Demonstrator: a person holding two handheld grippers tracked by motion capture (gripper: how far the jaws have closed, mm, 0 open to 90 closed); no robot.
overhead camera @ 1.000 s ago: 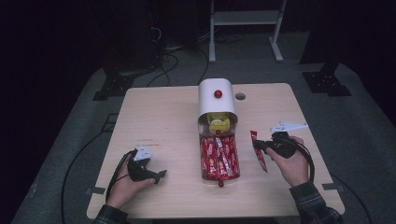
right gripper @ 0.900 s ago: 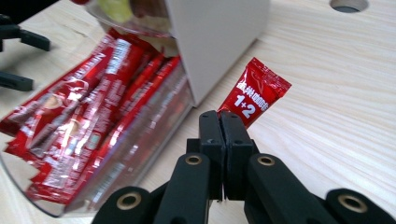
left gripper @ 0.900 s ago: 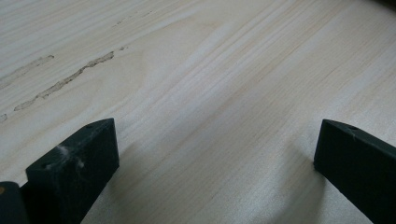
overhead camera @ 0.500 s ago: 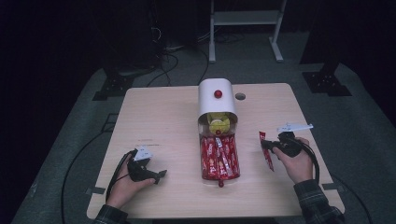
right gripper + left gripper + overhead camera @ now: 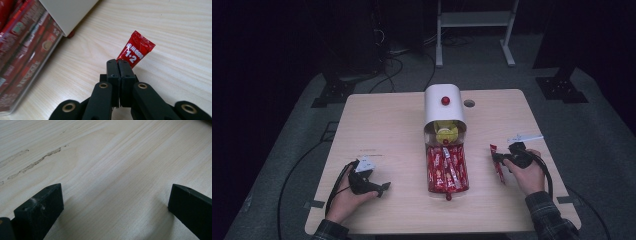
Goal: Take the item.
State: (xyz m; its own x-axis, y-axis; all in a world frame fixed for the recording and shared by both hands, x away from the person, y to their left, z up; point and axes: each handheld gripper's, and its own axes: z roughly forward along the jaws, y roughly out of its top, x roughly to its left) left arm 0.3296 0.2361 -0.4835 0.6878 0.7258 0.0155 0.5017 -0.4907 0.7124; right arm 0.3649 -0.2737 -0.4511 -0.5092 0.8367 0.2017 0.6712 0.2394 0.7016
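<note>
Your right gripper (image 5: pixel 496 158) is clamped on a slim red sachet (image 5: pixel 497 167), right of the clear tray (image 5: pixel 447 171) of similar red sticks. From the high view the sachet's long axis runs roughly toward and away from you. The right gripper view adds its glossy crimped end (image 5: pixel 136 51) printed "1+2", poking up past the closed jaws. Your left gripper (image 5: pixel 381 187) rests on the pale wood-grain table (image 5: pixel 382 125), jaws spread wide over bare wood, holding nothing.
</note>
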